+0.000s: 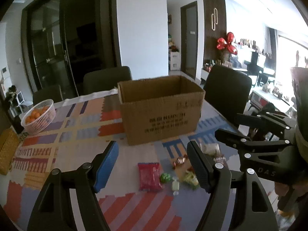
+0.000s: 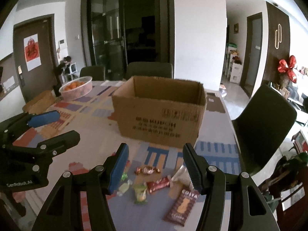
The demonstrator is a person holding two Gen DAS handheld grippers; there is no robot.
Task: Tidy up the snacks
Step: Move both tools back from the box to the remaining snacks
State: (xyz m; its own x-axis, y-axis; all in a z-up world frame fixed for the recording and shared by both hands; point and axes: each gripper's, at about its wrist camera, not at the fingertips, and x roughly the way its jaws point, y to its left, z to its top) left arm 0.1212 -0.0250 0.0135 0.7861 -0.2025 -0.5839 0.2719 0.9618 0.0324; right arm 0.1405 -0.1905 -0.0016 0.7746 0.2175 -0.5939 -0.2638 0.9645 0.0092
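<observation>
Hovering with jaws apart and empty, left gripper (image 1: pixel 152 165) and right gripper (image 2: pixel 156 165) hang over the snacks (image 2: pixel 154 184) scattered on the table (image 2: pixel 215 134), just before the open cardboard box (image 2: pixel 159 111). Judged step: approach, nothing yet grasped. Next: descend, close on one packet.

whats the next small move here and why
Probably lower the left gripper onto the pink packet and close. Both grippers are open and empty, the snacks lie loose on the table in front of the box, and that packet sits flat between the left fingers, apart from the cluttered pile near the right gripper.
</observation>
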